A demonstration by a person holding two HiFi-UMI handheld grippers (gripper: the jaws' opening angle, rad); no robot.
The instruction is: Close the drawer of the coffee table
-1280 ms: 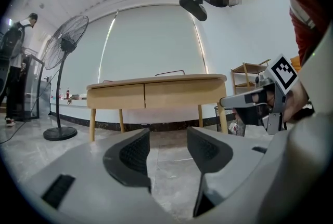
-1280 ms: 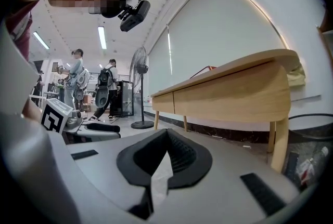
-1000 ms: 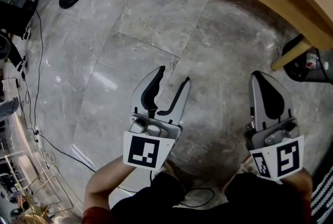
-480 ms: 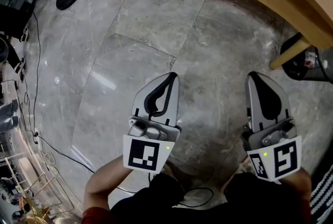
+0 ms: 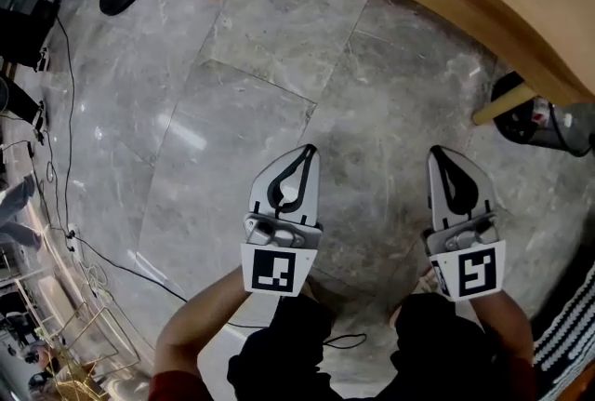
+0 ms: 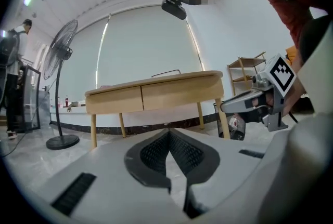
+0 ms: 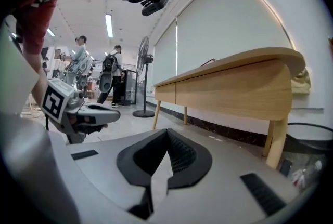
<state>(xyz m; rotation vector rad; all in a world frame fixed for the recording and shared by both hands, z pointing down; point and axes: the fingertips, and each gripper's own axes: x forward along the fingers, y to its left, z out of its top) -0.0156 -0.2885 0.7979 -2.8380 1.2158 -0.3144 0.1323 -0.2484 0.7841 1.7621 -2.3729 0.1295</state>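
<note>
Wooden coffee table (image 6: pixel 156 80) drawers (image 6: pixel 179 95) sit flush; left gripper (image 5: pixel 308 153) and right gripper (image 5: pixel 438 153) jaws pressed together, empty.

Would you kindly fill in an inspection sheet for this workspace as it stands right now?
Surface: grey marble floor, bare in front of the grippers.
Job's things: wooden coffee table; both drawer fronts look flush with the frame from the left gripper view.
Clutter: black bin holding litter, beside a table leg.
Grippers: left gripper and right gripper both have jaws together, nothing between them, and are held short of the table.
Cables: black cable runs along the floor at the left; another loop lies by the person's feet.
Surroundings: standing fan, wooden shelf, people in the background.
</note>
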